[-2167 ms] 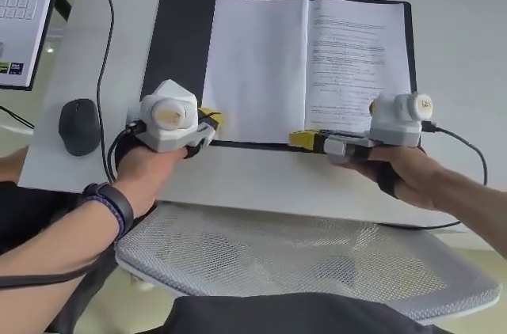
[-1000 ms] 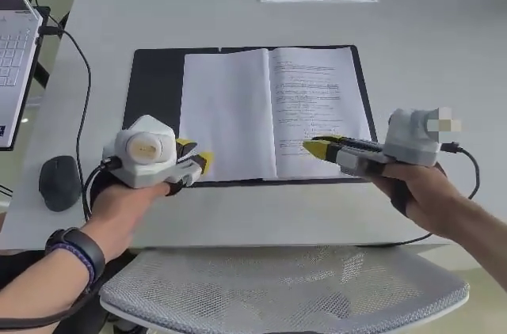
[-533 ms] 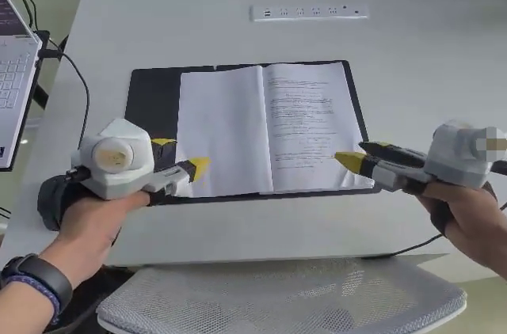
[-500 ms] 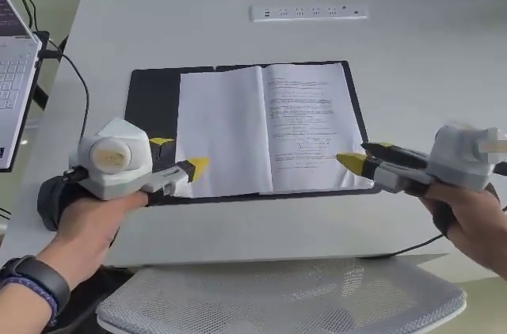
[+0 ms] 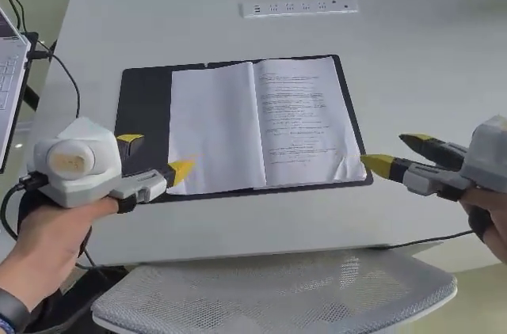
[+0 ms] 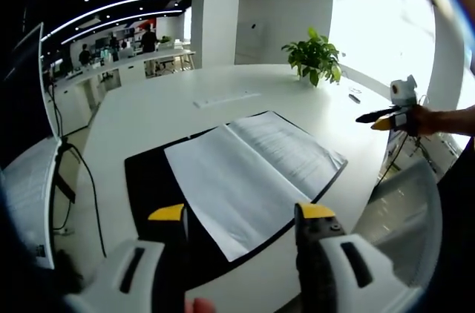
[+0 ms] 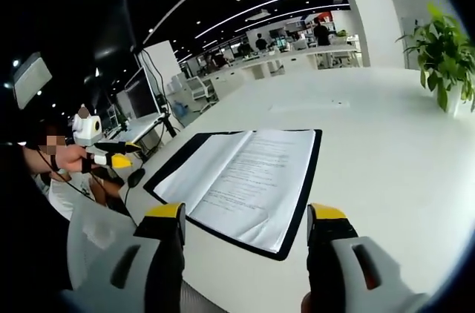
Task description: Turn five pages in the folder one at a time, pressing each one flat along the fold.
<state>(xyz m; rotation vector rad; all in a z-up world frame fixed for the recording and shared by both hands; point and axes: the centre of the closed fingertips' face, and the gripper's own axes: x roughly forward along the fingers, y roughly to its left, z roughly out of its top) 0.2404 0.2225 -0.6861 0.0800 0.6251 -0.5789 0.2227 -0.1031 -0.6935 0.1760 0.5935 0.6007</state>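
A black folder (image 5: 141, 104) lies open on the white desk, a blank white page (image 5: 210, 124) on its left half and a printed page (image 5: 305, 116) on its right. The printed page's near right corner curls up a little. My left gripper (image 5: 155, 156) hovers open off the folder's near left corner, nothing between its yellow tips. My right gripper (image 5: 396, 153) is open too, held just right of the folder's near right corner, clear of the paper. The folder (image 6: 245, 172) sits ahead of the left gripper (image 6: 241, 213), and the folder (image 7: 245, 172) ahead of the right gripper (image 7: 245, 213).
A white power strip (image 5: 299, 8) lies on the desk beyond the folder. A laptop edge (image 5: 6, 89) and a black cable (image 5: 67, 81) are at the far left. A mesh chair back (image 5: 269, 294) sits under the desk's near edge. A potted plant (image 6: 315, 61) stands on the desk's far side.
Both grippers have pulled back from the folder, the left one leftward and the right one rightward off the printed page. The head camera has shifted.
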